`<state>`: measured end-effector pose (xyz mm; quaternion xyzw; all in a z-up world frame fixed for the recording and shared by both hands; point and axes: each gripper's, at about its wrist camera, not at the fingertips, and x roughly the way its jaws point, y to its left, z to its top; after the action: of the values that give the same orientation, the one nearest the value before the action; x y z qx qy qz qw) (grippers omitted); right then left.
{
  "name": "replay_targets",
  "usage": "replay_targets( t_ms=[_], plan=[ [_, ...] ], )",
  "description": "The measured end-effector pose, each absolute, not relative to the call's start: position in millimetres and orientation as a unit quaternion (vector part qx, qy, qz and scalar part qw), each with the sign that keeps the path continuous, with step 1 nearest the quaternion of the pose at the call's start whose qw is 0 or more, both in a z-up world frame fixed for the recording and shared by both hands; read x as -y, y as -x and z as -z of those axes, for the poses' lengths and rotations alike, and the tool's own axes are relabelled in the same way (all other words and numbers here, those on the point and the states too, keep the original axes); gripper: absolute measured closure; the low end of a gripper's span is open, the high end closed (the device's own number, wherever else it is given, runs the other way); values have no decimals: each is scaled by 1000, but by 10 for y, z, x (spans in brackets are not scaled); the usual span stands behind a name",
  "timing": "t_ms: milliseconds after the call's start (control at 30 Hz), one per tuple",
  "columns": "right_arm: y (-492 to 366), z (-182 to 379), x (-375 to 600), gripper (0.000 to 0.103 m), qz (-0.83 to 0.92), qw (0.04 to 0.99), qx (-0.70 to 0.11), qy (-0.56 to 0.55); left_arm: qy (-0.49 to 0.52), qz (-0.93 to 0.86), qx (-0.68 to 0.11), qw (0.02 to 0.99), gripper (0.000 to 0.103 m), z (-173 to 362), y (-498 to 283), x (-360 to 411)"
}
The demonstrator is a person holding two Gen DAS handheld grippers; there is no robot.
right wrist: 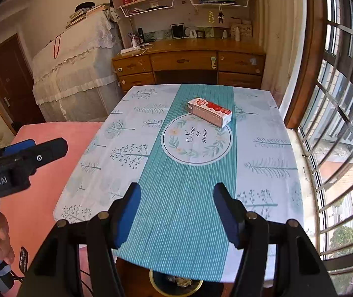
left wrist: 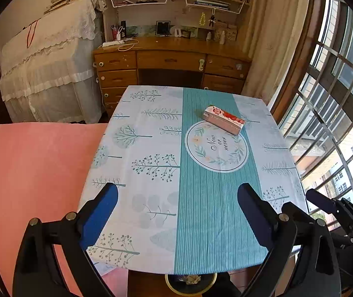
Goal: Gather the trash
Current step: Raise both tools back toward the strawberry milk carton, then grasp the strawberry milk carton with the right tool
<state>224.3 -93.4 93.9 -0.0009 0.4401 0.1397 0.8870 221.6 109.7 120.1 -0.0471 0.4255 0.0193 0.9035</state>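
Note:
A pink and red carton (left wrist: 224,119) (right wrist: 210,111) lies on its side on the far half of the table (left wrist: 151,148) (right wrist: 97,163), at the edge of the round wreath print. My left gripper (left wrist: 177,193) hovers open over the table's near part, nothing between its blue pads. My right gripper (right wrist: 177,193) also stands open and empty above the teal stripe, well short of the carton. The right gripper's finger (left wrist: 325,203) shows at the right of the left wrist view; the left gripper's fingers (right wrist: 40,151) show at the left of the right wrist view, with a hand (right wrist: 2,237) below on its handle.
A round bin with a gold rim (left wrist: 190,284) (right wrist: 176,284) holding crumpled scraps sits on the floor below the table's near edge. A pink cushioned seat (left wrist: 28,173) lies left of the table. A wooden desk (left wrist: 171,59) stands behind, barred windows (left wrist: 337,123) to the right.

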Motion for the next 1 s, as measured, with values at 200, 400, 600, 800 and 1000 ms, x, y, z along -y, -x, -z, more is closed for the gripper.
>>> replay_targets(
  t_ms=[200, 400, 600, 800, 1000],
  plan=[
    [-3185, -682, 1122, 41, -183, 866, -465, 24, 71, -62, -476, 875, 7, -793, -2983, -892],
    [-4111, -289, 1259, 41, -216, 845, -486, 57, 83, -104, -517, 846, 7, -311, -3612, -673],
    [-4831, 142, 1227, 41, -225, 831, -498, 106, 84, -150, -542, 822, 7, 63, -4154, -667],
    [-5337, 424, 1106, 41, -239, 821, -499, 140, 97, -183, -554, 806, 7, 297, -4611, -798],
    [-5599, 685, 968, 35, -265, 795, -522, 161, 120, -200, -565, 792, 7, 483, -4863, -915]
  ],
)
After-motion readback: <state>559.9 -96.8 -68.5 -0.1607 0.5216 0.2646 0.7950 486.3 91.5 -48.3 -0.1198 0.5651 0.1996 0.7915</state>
